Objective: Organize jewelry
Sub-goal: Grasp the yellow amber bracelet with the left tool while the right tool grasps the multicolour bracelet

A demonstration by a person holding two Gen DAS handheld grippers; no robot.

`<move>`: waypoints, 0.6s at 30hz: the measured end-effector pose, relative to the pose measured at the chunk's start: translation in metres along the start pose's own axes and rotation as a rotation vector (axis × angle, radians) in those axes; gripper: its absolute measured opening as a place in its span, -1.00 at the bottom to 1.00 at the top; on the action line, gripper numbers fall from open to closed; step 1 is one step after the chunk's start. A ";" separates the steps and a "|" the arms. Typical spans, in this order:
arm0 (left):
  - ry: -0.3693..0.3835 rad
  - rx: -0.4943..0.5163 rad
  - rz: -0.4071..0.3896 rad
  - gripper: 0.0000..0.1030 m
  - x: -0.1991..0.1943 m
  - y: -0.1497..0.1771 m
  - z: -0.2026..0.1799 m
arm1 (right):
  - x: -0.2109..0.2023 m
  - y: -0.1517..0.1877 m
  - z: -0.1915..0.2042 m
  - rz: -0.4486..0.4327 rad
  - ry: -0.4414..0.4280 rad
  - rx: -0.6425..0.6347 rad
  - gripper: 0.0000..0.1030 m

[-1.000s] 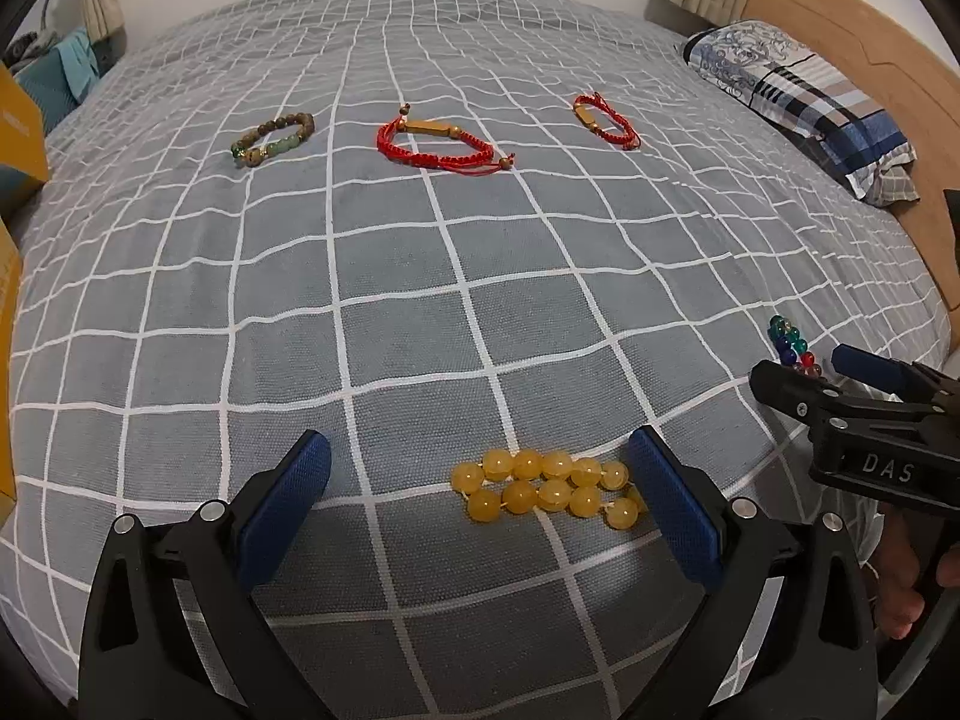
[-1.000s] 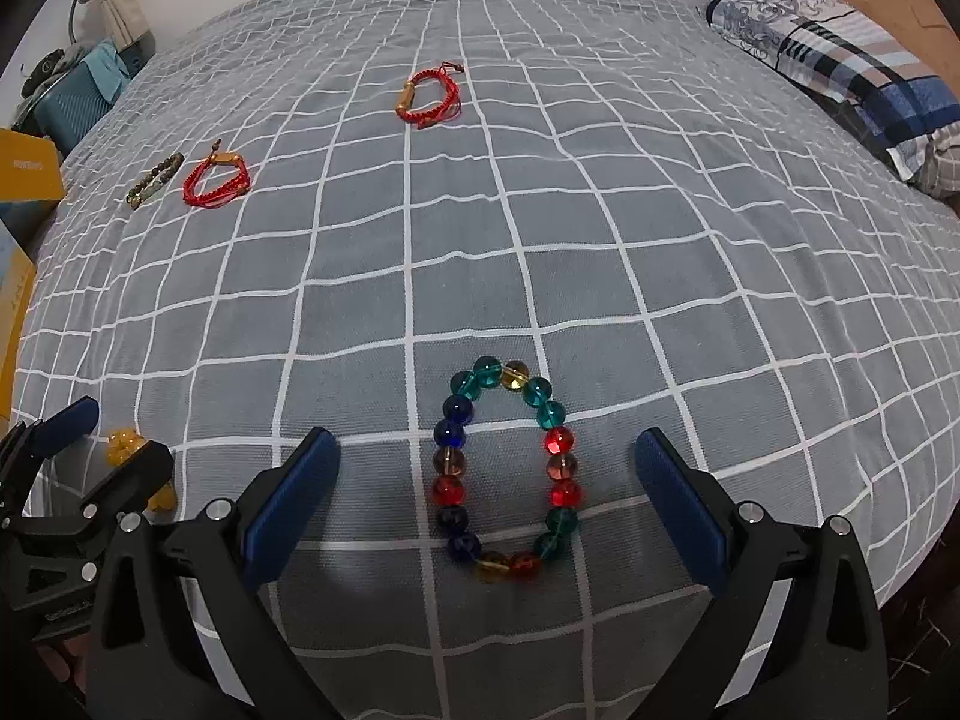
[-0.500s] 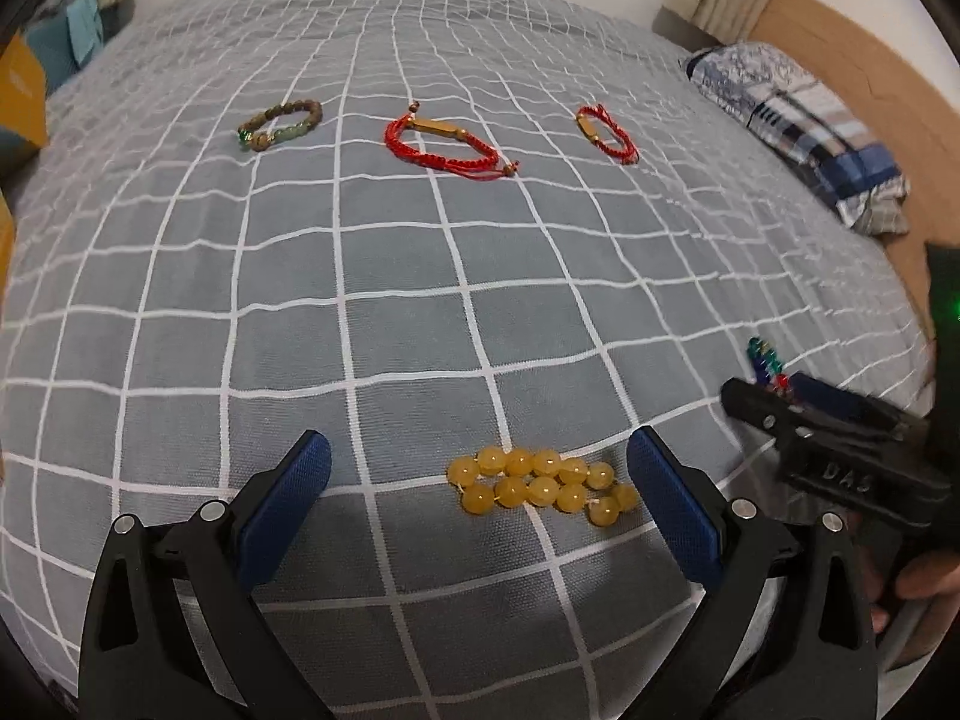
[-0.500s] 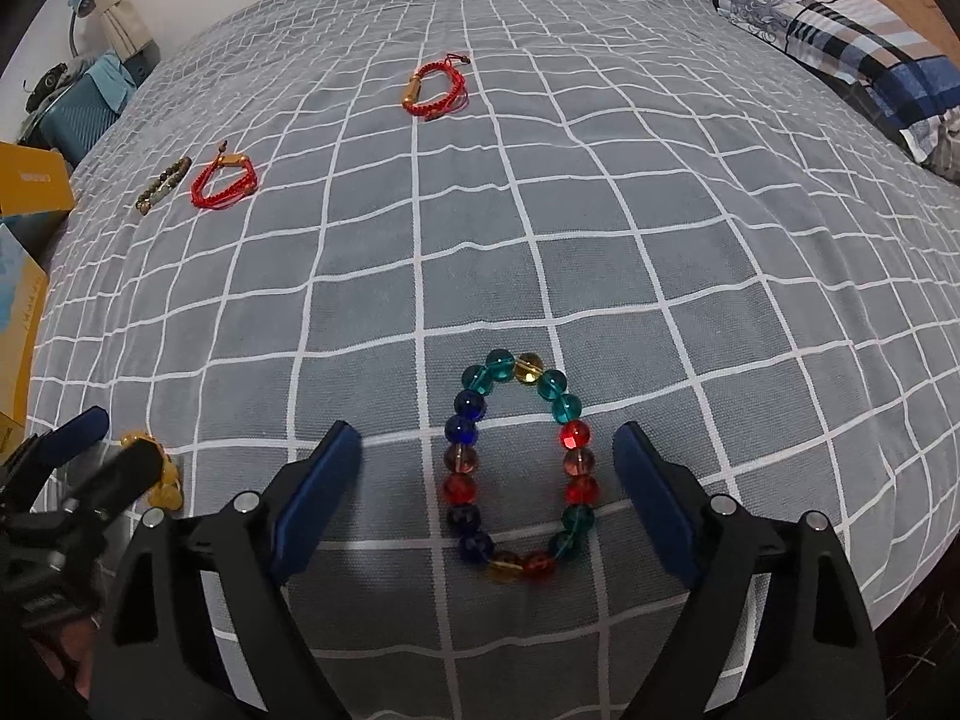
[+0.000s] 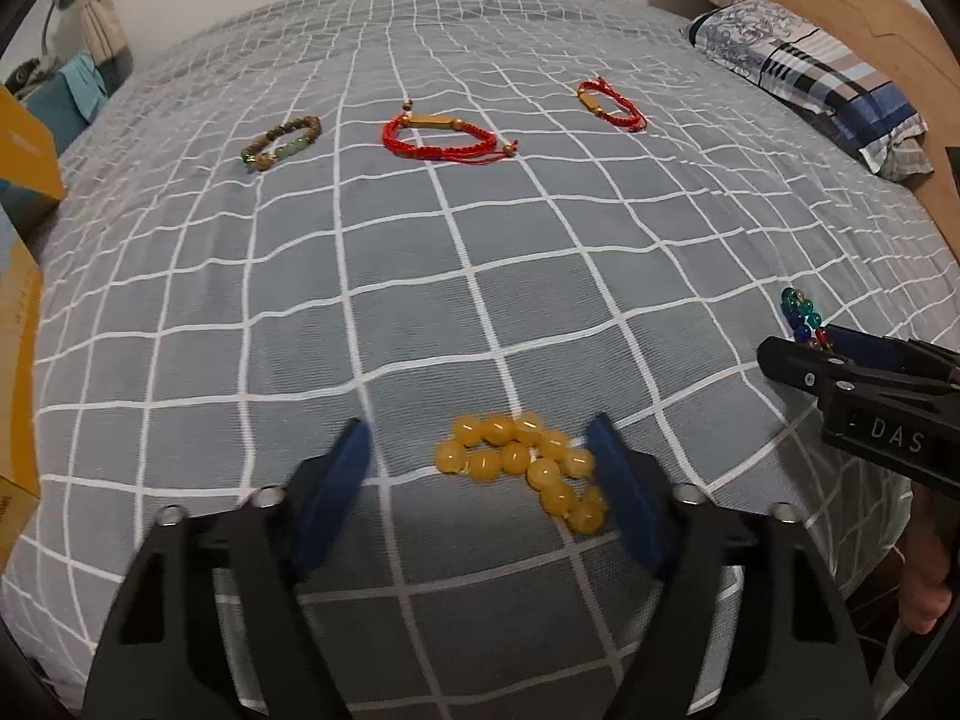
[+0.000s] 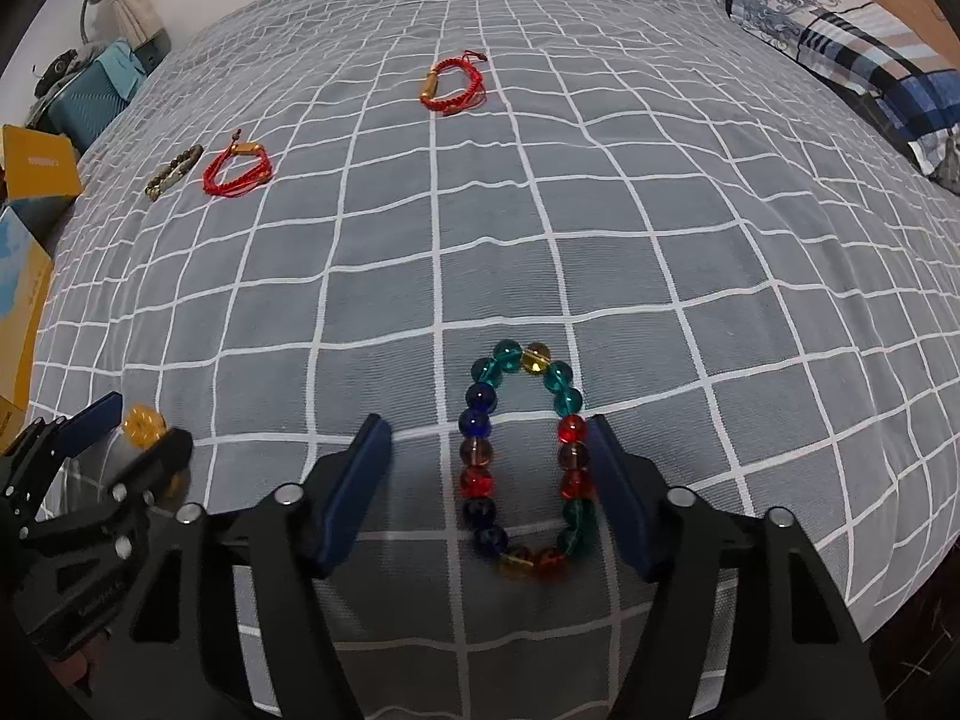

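A yellow bead bracelet (image 5: pixel 525 462) lies on the grey checked bedspread between the pads of my left gripper (image 5: pixel 480 480), which is open around it; the right pad touches its end. A multicoloured glass bead bracelet (image 6: pixel 528 456) lies between the pads of my right gripper (image 6: pixel 486 480), which is open, its right pad against the beads. Farther off lie a brown-green bead bracelet (image 5: pixel 281 143), a red cord bracelet (image 5: pixel 447 135) and a smaller red cord bracelet (image 5: pixel 609 103).
A plaid pillow (image 5: pixel 822 78) lies at the far right by the wooden headboard (image 5: pixel 852 6). Yellow cardboard boxes (image 5: pixel 24 144) stand off the left edge of the bed. The bed's near edge drops off just behind both grippers.
Both grippers have narrowed their jaws around their bracelets. The yellow bracelet's right end has been pushed and now bends toward me.
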State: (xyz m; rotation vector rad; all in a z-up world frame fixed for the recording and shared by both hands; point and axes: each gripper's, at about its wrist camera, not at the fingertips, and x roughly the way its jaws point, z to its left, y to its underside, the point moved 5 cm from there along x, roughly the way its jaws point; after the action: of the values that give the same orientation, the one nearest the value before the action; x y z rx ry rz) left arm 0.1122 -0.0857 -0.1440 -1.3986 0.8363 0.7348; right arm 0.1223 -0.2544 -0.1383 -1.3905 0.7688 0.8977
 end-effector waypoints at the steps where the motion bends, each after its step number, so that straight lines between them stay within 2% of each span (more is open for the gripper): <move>1: -0.008 0.003 0.002 0.09 -0.001 0.000 0.001 | -0.001 0.000 0.000 -0.001 0.000 0.001 0.10; 3: -0.028 0.011 0.005 -0.30 -0.003 0.000 0.004 | -0.002 -0.001 0.001 -0.004 0.002 -0.002 -0.03; 4: -0.031 0.010 0.005 -0.40 -0.003 -0.001 0.006 | -0.002 -0.001 0.000 -0.006 0.004 -0.001 -0.15; 6: -0.035 0.010 0.001 -0.79 -0.006 -0.002 0.011 | -0.005 -0.001 -0.001 -0.016 0.016 -0.001 -0.40; 7: -0.029 0.007 0.000 -0.82 -0.007 -0.002 0.012 | -0.006 -0.002 -0.002 -0.024 0.017 -0.001 -0.60; 9: -0.005 -0.003 0.002 -0.82 -0.010 -0.003 0.017 | -0.011 -0.004 -0.003 -0.050 0.019 0.003 -0.78; 18: 0.005 -0.007 -0.041 -0.82 -0.027 -0.008 0.019 | -0.026 -0.009 -0.005 -0.120 0.020 0.006 -0.83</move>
State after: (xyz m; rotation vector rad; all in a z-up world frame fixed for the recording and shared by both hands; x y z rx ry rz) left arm 0.1061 -0.0658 -0.1166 -1.4200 0.8076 0.7039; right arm 0.1180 -0.2612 -0.1120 -1.4263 0.6950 0.7884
